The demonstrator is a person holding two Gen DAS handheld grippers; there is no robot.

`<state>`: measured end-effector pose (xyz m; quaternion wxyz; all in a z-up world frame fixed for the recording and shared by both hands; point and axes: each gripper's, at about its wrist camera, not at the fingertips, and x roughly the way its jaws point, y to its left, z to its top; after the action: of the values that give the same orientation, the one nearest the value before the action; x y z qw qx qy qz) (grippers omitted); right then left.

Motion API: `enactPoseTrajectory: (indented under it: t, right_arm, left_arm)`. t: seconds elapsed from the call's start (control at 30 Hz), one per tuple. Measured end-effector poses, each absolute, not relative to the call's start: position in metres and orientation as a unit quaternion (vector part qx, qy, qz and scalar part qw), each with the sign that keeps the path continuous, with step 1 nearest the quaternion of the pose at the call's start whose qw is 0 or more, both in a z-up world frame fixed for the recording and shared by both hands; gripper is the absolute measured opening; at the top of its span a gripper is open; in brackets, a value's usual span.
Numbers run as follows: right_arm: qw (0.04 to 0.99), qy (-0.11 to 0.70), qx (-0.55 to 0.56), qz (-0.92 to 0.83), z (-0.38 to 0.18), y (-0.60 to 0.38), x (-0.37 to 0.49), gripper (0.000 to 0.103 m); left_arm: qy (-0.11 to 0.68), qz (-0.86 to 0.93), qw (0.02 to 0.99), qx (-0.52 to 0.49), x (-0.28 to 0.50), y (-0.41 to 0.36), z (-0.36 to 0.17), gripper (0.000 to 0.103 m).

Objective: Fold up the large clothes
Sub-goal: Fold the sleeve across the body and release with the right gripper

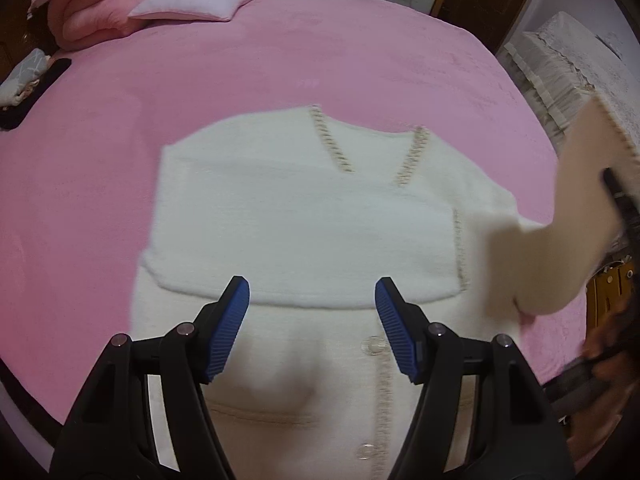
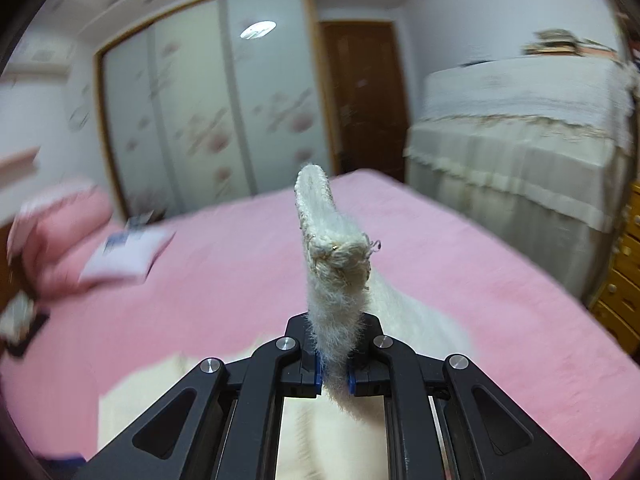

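A white knit cardigan (image 1: 304, 216) with beige trim and clear buttons lies flat on the pink bed (image 1: 280, 64), its left sleeve folded across the chest. My left gripper (image 1: 312, 312) is open and empty, hovering over the cardigan's lower front. My right gripper (image 2: 334, 372) is shut on the cuff end of the right sleeve (image 2: 332, 248) and holds it up in the air. In the left wrist view that lifted sleeve (image 1: 560, 232) rises to the right of the cardigan, with the right gripper (image 1: 616, 192) at its top edge.
Pink folded bedding (image 1: 92, 12) and a pale pillow (image 1: 196, 0) lie at the head of the bed. A cloth-covered cabinet (image 2: 520, 140) stands right of the bed, with wooden drawers (image 2: 624, 272) beside it. Wardrobe doors (image 2: 208, 112) and a brown door (image 2: 364, 96) are behind.
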<state>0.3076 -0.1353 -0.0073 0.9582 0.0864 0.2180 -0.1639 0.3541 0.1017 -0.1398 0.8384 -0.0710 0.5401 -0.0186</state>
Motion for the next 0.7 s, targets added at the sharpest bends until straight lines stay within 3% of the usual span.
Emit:
enactPoseTrajectory:
  t: [0.3, 0.47, 0.53, 0.6, 0.7]
  right_arm:
    - [0.904, 0.409, 0.05, -0.111, -0.19, -0.006, 0.427, 0.009]
    - [0.892, 0.438, 0.04, -0.109, -0.227, -0.004, 0.447, 0.015]
    - [0.889, 0.446, 0.055, -0.092, -0.231, -0.007, 0.453, 0.023]
    - [0.883, 0.459, 0.068, -0.068, -0.233, -0.014, 0.462, 0.051]
    - [0.884, 0.459, 0.072, -0.046, -0.23, -0.029, 0.457, 0.059]
  left_arm:
    - [0.571, -0.014, 0.818, -0.067, 0.349, 0.177, -0.18, 0.063]
    - [0.585, -0.031, 0.808, -0.061, 0.354, 0.179, -0.195, 0.063]
    - [0.59, -0.04, 0.803, -0.069, 0.359, 0.177, -0.2, 0.063]
    - [0.593, -0.047, 0.8, -0.071, 0.363, 0.168, -0.202, 0.063]
    - [0.59, -0.061, 0.802, -0.064, 0.367, 0.151, -0.2, 0.063]
